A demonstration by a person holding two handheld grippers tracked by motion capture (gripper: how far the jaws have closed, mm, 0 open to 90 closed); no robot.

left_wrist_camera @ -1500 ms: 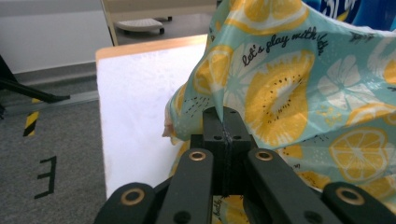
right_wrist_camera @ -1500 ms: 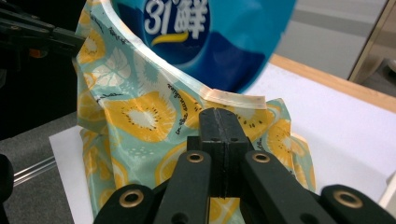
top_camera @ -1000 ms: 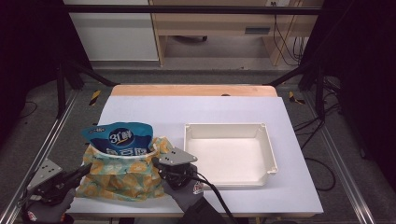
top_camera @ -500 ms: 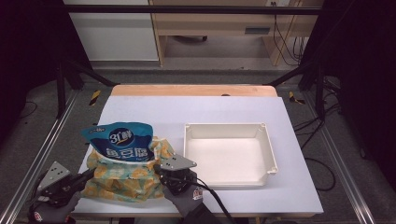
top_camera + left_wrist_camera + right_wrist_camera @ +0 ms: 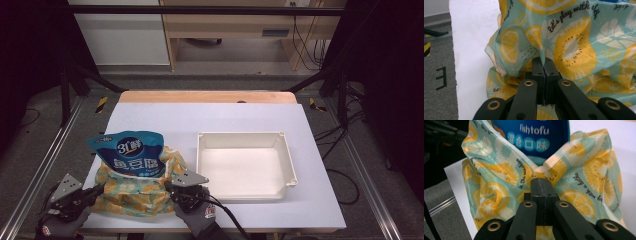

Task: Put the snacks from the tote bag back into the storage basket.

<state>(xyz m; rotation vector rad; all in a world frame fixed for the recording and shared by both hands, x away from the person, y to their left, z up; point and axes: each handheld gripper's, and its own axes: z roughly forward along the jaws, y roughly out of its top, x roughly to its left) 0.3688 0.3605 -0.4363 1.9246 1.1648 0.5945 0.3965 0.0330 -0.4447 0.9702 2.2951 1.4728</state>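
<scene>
Lemon-print bag point(image 5: 135, 192) pinched between low left tongs point(image 5: 95, 189) and right tongs point(image 5: 170, 187).

The bag point(image 5: 135, 192) was pale teal printed with yellow lemon slices and black script. The pouch point(image 5: 131, 152) standing in it was deep blue with white lettering and a lighter blue band. The tray point(image 5: 287, 165) was cream-white, the worktop point(image 5: 225, 117) white with a light wood strip along its far edge. Both tongs point(image 5: 543, 65) were black with brass-coloured rivets.

Soft matt lemon-print cloth bag point(image 5: 135, 190), glossy blue plastic pouch point(image 5: 131, 152), smooth, probably plastic, white tray point(image 5: 290, 167)
</scene>
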